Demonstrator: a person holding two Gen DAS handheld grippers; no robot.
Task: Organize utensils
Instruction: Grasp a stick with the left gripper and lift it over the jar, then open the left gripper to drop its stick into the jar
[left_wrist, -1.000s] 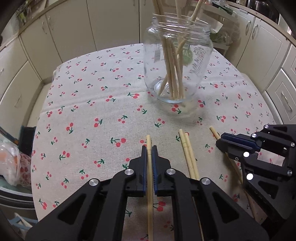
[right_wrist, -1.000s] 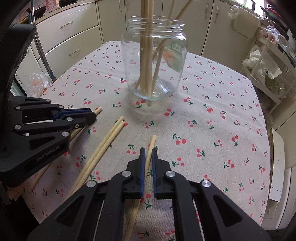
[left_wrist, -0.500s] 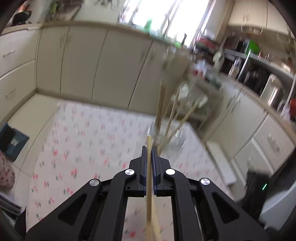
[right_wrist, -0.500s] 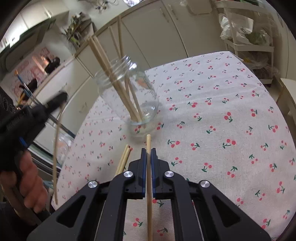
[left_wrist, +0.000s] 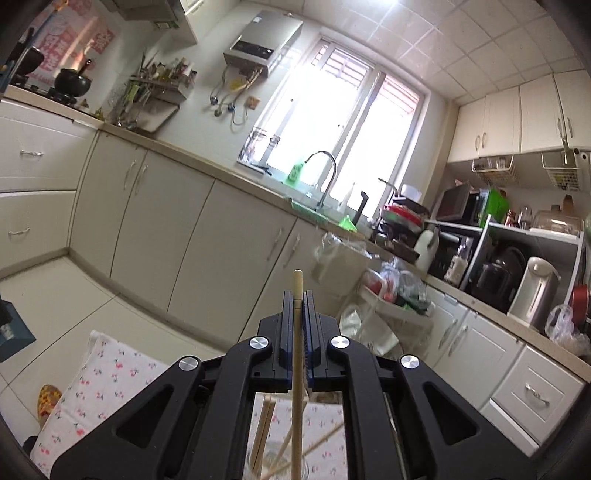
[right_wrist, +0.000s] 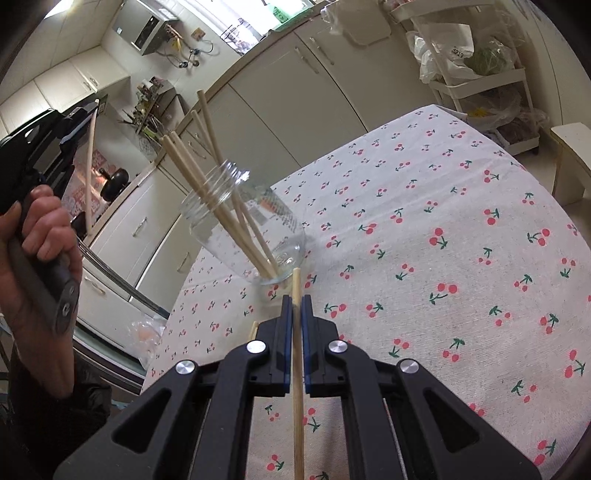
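My left gripper (left_wrist: 297, 295) is shut on a wooden chopstick (left_wrist: 296, 369) and holds it upright high above the glass jar (left_wrist: 275, 467), whose rim shows at the bottom edge. In the right wrist view the left gripper (right_wrist: 83, 110) is at the upper left with its chopstick (right_wrist: 89, 173) hanging down. My right gripper (right_wrist: 294, 301) is shut on another chopstick (right_wrist: 297, 387), lifted above the table near the jar (right_wrist: 243, 229). The jar holds several chopsticks (right_wrist: 207, 177). One more chopstick end (right_wrist: 253, 329) lies on the cloth left of my right gripper.
The table has a cherry-print cloth (right_wrist: 443, 258). Kitchen cabinets (left_wrist: 166, 221), a sink with tap (left_wrist: 325, 177) and a white rack with bags (right_wrist: 476, 62) surround it. A bag with an orange item (right_wrist: 146, 334) sits below the table's left edge.
Both grippers lifted their chopsticks off the cloth. The left one rose high and tilted up over the jar; the right one rose and tilted towards the jar.
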